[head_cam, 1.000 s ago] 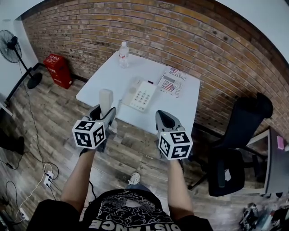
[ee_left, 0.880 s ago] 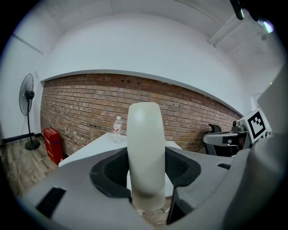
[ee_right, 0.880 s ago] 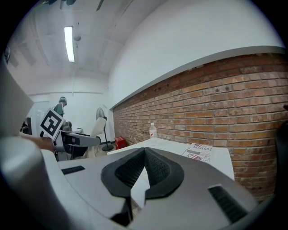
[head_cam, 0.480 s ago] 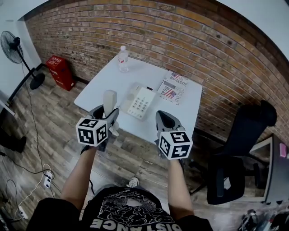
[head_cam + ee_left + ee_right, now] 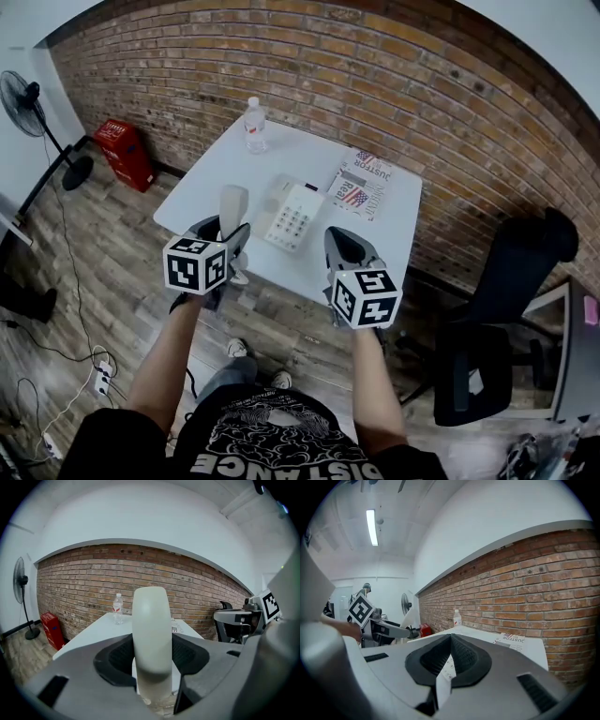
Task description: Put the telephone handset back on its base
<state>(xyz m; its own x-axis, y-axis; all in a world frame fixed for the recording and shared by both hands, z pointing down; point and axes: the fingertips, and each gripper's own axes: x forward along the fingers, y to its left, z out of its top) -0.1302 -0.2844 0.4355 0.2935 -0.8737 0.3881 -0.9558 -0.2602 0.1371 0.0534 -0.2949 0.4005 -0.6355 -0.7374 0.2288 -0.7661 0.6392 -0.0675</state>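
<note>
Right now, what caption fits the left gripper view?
Left gripper grips the handset upright, table and bottle ahead.

on the worktop (image 5: 211, 183) i see the telephone base (image 5: 293, 216) mid-way, a magazine (image 5: 364, 183) just right of it, a bottle (image 5: 253, 125) at the far left; the handset (image 5: 232, 206) stands in my left gripper (image 5: 227, 246), near-left of the base.

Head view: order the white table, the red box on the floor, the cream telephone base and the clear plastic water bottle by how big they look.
1. white table
2 and 3. cream telephone base and red box: they look alike, and the box sits farther from the camera, so unranked.
4. clear plastic water bottle
</note>
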